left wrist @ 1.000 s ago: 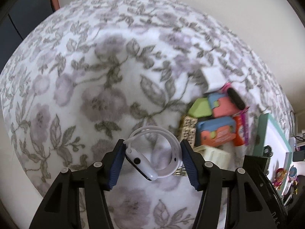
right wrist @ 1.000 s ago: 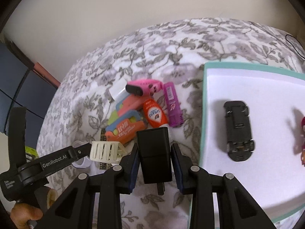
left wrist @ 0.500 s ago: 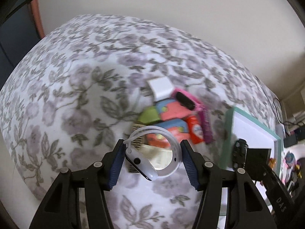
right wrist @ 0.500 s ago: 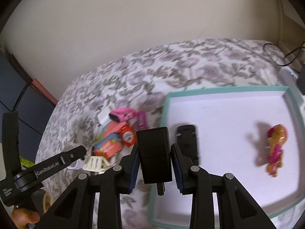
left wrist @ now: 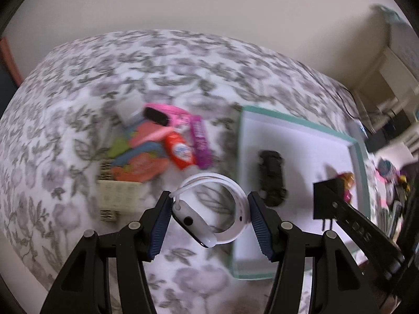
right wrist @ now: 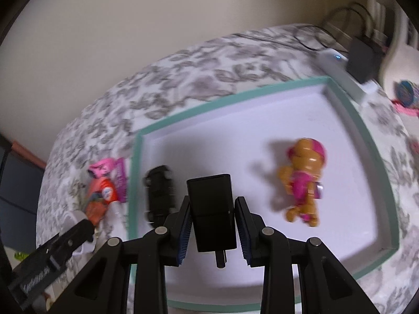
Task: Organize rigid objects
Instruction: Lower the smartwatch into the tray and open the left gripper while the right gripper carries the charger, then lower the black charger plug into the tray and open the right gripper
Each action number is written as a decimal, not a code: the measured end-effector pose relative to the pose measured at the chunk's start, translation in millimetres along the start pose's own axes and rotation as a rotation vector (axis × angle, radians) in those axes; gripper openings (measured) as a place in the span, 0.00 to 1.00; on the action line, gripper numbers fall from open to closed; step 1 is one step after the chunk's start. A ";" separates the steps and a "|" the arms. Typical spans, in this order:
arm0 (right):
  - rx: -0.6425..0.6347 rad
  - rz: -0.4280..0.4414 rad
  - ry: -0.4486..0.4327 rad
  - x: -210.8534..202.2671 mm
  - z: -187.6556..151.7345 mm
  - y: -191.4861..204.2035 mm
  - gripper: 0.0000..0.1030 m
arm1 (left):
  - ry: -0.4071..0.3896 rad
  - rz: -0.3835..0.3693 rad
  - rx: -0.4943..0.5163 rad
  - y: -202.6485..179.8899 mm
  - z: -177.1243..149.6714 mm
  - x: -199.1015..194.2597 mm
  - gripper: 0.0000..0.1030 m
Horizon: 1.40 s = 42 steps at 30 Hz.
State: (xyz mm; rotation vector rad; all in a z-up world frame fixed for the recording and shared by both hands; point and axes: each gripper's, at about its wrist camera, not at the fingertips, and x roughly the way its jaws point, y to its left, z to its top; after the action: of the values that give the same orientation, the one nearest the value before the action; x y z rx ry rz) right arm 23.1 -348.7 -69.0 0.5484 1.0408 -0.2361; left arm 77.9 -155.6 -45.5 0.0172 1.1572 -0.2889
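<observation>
My left gripper [left wrist: 209, 206] is shut on a white smartwatch [left wrist: 207, 214] and holds it above the floral cloth, just left of the teal-rimmed white tray [left wrist: 301, 124]. My right gripper [right wrist: 212, 222] is shut on a black charger plug [right wrist: 212, 214], prongs toward the camera, above the tray [right wrist: 222, 99]. The plug also shows in the left wrist view [left wrist: 326, 201]. In the tray lie a black toy car [right wrist: 158, 191] and an orange-and-pink toy figure [right wrist: 303, 180]. The car also shows in the left wrist view [left wrist: 272, 178].
A pile of small items [left wrist: 157, 146] lies left of the tray: a pink band, orange and purple packets, a cream ribbed piece [left wrist: 117, 196]. A white power strip with a black adapter [right wrist: 361, 60] and cables sits beyond the tray's far right corner. A wall stands behind.
Both grippers have moved right, toward the tray. The right gripper with the plug is now over the tray's middle; the left gripper with the watch is nearer the tray's left rim.
</observation>
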 end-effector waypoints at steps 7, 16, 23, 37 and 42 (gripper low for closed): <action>0.043 -0.062 -0.006 -5.0 3.1 -21.0 0.33 | 0.035 -0.034 0.126 -41.9 -12.4 7.2 0.58; 0.024 -0.087 -0.003 -5.7 3.2 -22.8 0.33 | 0.051 -0.016 0.207 -64.3 -22.3 22.2 0.59; 0.031 -0.091 0.012 -2.5 1.8 -25.3 0.33 | 0.065 -0.015 0.195 -61.8 -21.7 28.9 0.60; 0.029 -0.089 0.003 -2.7 0.9 -24.9 0.33 | 0.055 -0.015 0.171 -56.0 -16.3 26.9 0.60; 0.005 -0.087 -0.030 -7.9 2.5 -20.7 0.33 | 0.026 0.003 0.140 -45.9 -9.5 20.8 0.60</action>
State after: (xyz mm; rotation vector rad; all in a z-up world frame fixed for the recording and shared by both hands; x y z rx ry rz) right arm 12.0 -368.0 -67.8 0.5029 1.0362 -0.3227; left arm 66.3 -202.7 -61.9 0.1458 1.1605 -0.3677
